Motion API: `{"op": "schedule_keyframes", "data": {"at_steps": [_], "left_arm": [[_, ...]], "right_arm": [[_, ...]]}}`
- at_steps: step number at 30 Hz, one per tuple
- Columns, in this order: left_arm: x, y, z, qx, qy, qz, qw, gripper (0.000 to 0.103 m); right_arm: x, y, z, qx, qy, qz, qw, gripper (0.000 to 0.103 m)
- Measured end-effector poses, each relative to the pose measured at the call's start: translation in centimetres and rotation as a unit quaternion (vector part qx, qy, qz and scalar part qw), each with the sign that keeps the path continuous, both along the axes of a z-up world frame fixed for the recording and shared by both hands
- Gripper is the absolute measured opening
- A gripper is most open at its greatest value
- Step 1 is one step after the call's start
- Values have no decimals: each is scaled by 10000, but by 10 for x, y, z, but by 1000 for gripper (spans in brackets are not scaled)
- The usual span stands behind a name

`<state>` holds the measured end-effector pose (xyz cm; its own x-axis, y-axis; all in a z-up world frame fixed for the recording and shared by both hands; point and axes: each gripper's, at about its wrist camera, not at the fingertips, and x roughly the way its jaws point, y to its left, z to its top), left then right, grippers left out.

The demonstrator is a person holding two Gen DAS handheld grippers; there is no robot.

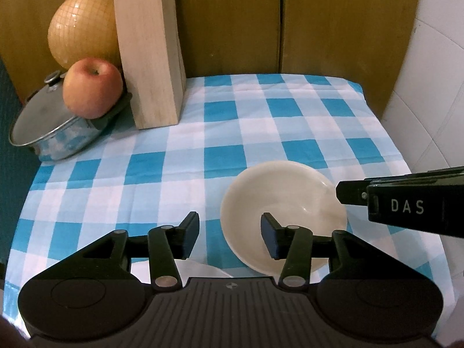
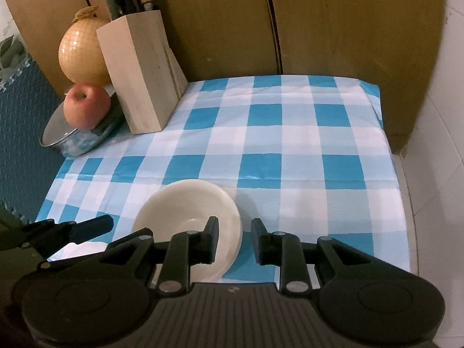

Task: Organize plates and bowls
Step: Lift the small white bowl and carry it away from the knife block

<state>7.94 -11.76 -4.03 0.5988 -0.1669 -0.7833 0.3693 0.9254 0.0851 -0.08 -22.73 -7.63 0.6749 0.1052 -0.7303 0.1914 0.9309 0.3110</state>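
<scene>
One checked tablecloth [image 1: 261,133], cardboard walls [image 1: 232,20]

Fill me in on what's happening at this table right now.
A person is working two handheld grippers over a cream bowl on a blue checked tablecloth. The left gripper and the right gripper each straddle the bowl's rim from opposite sides, jaws open, pressing on nothing. Part of something white peeks out near the left gripper; what it is cannot be told. At the back left, an apple sits on a lidded pot beside a knife block.
</scene>
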Motion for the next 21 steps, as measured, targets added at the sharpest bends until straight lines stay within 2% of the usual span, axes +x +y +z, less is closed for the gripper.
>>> {"op": "schedule_keyframes", "data": {"at_steps": [21], "left_arm": [[-15, 6, 9, 52, -323, 80, 9994, 67]], "right_arm": [[-28, 16, 3, -77, -149, 12, 9999, 27]]}}
